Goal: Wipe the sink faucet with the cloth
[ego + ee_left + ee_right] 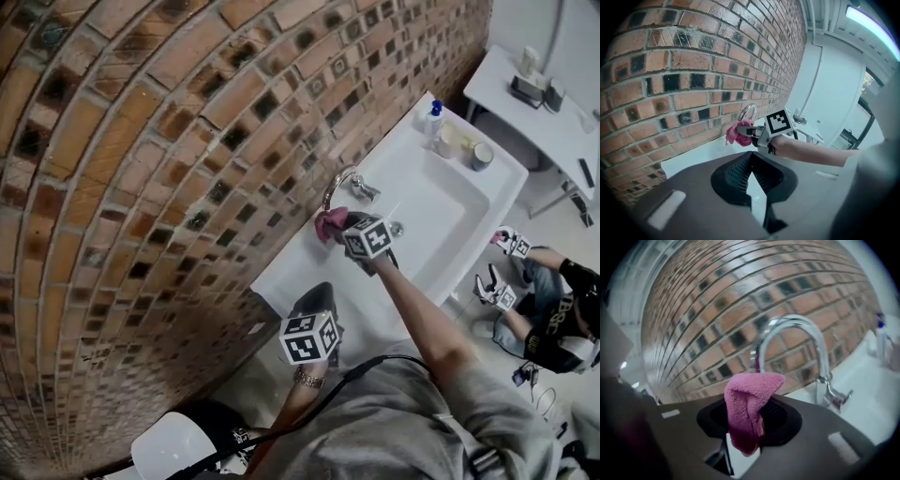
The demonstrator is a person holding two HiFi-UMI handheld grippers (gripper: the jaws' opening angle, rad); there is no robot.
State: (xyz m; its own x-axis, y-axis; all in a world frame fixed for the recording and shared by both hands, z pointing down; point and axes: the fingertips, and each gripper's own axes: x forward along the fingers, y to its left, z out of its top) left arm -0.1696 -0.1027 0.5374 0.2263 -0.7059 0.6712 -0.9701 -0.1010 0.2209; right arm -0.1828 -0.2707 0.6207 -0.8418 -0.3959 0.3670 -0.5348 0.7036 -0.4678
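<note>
A chrome arched faucet [339,181] rises at the back rim of the white sink [448,208], against the brick wall. My right gripper [342,225] is shut on a pink cloth [329,224] and holds it just in front of the spout's arch. In the right gripper view the cloth [747,404] hangs folded between the jaws, with the faucet [806,333] and its lever [834,397] close behind. My left gripper [317,298] hovers over the sink's near left rim, jaws together on nothing [750,165]. From there the cloth [738,132] and faucet [749,111] show ahead.
A blue-capped bottle [433,120] and a small round tin [481,155] stand on the sink's far end. The brick wall [141,141] runs close along the left. A person [553,309] sits on the floor at the right, below a white table [534,103].
</note>
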